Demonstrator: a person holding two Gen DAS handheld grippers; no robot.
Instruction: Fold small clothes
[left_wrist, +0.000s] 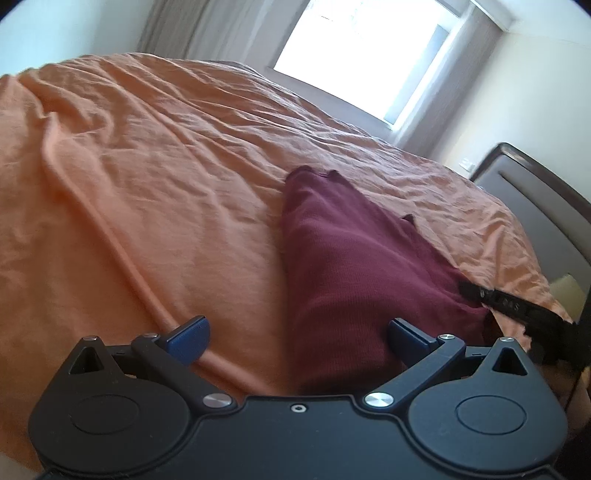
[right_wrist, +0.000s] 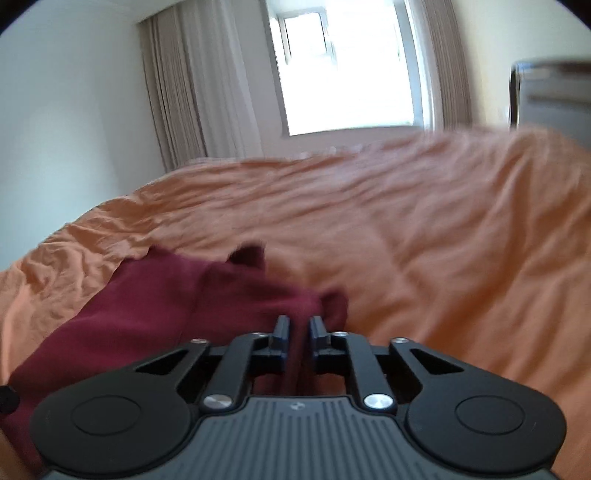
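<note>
A dark red garment (left_wrist: 351, 258) lies on the orange bed cover (left_wrist: 147, 177), stretched away from me in the left wrist view. My left gripper (left_wrist: 297, 338) is open just above its near end, blue pads wide apart, the cloth's left edge between them. At the right edge of that view, the other gripper's black fingers (left_wrist: 513, 306) reach onto the garment's right side. In the right wrist view, my right gripper (right_wrist: 297, 328) is shut on a bunched fold of the red garment (right_wrist: 155, 310), which spreads out to the left. That view is motion-blurred.
The orange bed cover (right_wrist: 424, 240) is wrinkled and fills most of both views. A dark headboard (left_wrist: 546, 195) stands at the right. Behind the bed are a bright window (right_wrist: 347, 74) and beige curtains (right_wrist: 192, 85).
</note>
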